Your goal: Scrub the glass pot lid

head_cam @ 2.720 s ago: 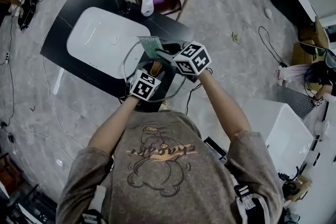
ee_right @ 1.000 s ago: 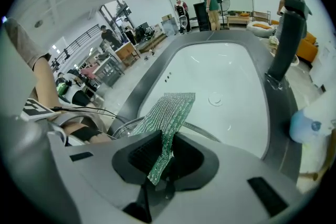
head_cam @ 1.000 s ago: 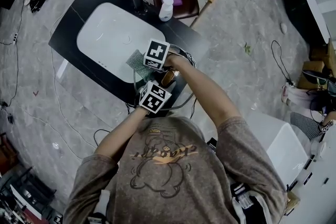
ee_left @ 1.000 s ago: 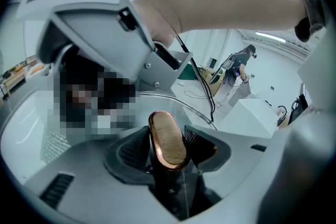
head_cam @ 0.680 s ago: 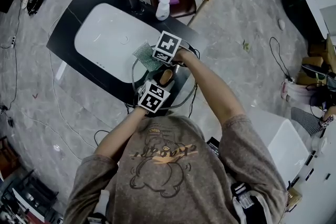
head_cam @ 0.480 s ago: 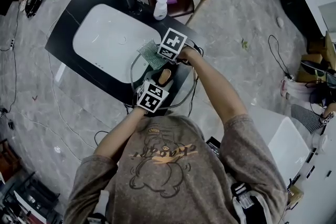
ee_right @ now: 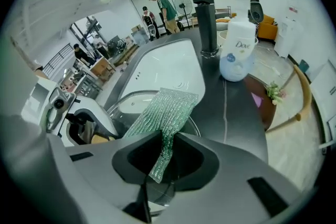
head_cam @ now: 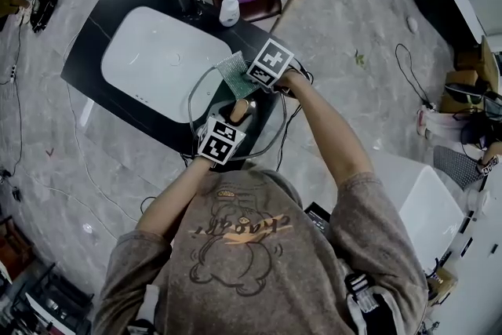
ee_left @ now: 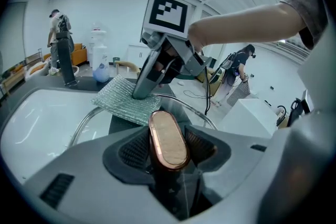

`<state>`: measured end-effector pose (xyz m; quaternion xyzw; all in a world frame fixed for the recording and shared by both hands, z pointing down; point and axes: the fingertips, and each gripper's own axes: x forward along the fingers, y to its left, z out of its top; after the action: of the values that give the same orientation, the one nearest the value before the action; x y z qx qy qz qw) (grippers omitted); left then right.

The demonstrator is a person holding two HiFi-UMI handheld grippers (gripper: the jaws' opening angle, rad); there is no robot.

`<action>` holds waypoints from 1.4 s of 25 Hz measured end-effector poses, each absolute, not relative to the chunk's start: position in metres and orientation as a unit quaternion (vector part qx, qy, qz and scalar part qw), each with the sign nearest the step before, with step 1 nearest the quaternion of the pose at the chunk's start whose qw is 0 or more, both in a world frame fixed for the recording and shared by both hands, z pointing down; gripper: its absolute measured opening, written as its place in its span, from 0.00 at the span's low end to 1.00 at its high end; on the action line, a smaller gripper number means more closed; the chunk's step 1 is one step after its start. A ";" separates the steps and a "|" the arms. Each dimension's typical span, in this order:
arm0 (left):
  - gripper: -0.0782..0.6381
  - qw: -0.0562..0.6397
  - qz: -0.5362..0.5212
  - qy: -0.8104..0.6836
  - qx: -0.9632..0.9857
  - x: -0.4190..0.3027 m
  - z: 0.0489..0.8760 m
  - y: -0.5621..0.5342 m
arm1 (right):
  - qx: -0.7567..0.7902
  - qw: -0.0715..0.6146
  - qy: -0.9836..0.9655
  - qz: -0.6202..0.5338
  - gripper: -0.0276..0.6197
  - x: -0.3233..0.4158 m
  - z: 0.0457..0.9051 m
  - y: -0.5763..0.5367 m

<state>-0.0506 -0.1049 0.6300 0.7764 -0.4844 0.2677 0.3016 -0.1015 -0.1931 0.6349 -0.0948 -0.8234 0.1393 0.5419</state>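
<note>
At the middle of the head view the glass pot lid (head_cam: pixel 257 128) lies on the black table (head_cam: pixel 83 63), at the lower right of the white sink (head_cam: pixel 149 59) and overlapping its edge. The left gripper (head_cam: pixel 232 120) has not shifted: in its own view its fingers (ee_left: pixel 135 150) are clamped on either side of the lid's copper-rimmed knob (ee_left: pixel 168 138), pinning the lid in place. What has changed is on the other side. A second ago the right gripper (head_cam: pixel 249 82) and its green scouring cloth (head_cam: pixel 235 73) sat up and to the left of the knob, toward the sink; now they stand up and to the right of it, so the cloth has been drawn across the far part of the glass. The right gripper view shows its fingers (ee_right: pixel 191 161) closed on one end of the cloth (ee_right: pixel 168 113), the rest fanning out over the lid's rim with the sink, the black faucet (ee_right: pixel 207 21) and a spray bottle (ee_right: pixel 237 50) behind it. From the left gripper view the cloth (ee_left: pixel 123 99) lies flat on the glass just past the knob, under the right gripper's tip. That reads as a scrubbing stroke under way — the task is in its working phase, not at its end. The glass nearest the person, below the knob in the head view, lies apart from the cloth and probably needs its own passes, with the left grip kept firm so the lid does not slide.
</note>
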 end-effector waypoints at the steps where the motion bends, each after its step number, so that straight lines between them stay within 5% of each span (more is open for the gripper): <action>1: 0.41 0.302 0.268 -0.484 0.776 -0.051 0.630 -0.105 | -0.091 0.543 -0.823 0.138 0.18 -0.097 0.635 -0.195; 35: 0.41 0.331 0.266 -0.465 0.777 -0.047 0.633 -0.104 | 0.021 0.510 -0.839 0.186 0.18 0.004 0.635 -0.138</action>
<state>-0.0469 -0.1040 0.6326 0.7765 -0.4654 0.2665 0.3307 0.0041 -0.1383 0.6350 0.0211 -0.8395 0.1864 0.5100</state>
